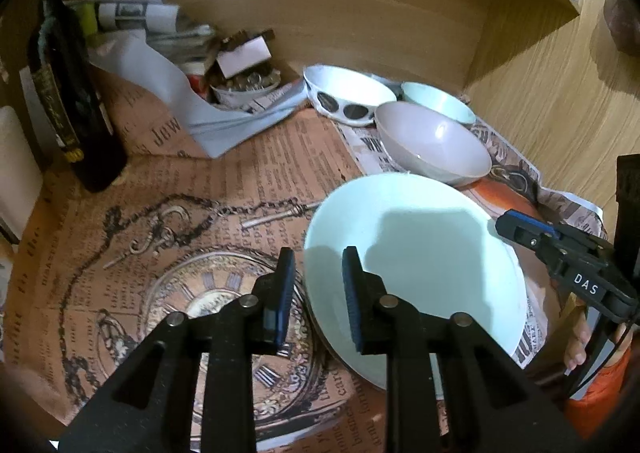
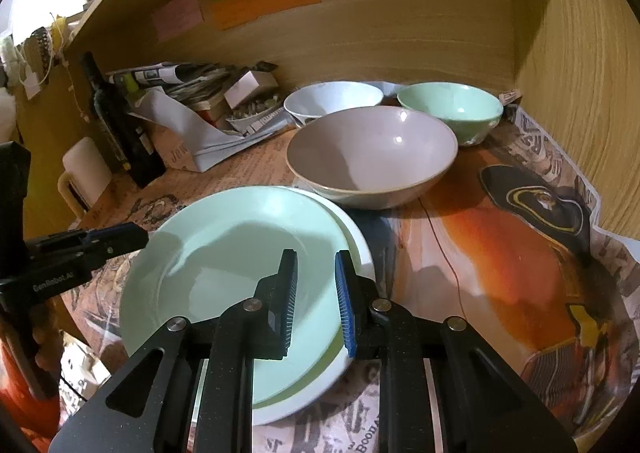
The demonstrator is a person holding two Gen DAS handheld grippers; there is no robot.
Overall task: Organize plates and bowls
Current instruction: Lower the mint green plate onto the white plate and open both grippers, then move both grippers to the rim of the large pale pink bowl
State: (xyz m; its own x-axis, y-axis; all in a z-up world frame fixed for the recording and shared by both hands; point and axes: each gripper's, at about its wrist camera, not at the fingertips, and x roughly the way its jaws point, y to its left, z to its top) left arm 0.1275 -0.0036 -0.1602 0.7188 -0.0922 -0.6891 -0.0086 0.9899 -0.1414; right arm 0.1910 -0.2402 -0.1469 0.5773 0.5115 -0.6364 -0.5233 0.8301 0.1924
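Observation:
A pale green plate (image 2: 240,253) lies on a white plate (image 2: 356,249) near the front of the paper-covered table; the green plate also shows in the left wrist view (image 1: 416,265). Behind stand a large grey bowl (image 2: 372,153), a green bowl (image 2: 452,109) and a white patterned bowl (image 2: 332,99). My right gripper (image 2: 316,293) is open above the plates' right rim, jaws apart with nothing between. My left gripper (image 1: 318,293) is open over the plates' left rim and holds nothing. The right gripper also shows in the left wrist view (image 1: 516,227).
A dark bottle (image 1: 68,101) stands at the left. Newspapers, a cloth (image 1: 180,93) and a small filled bowl (image 1: 244,87) lie at the back left. Wooden walls close the back and right. A white mug (image 2: 84,177) is at the left edge.

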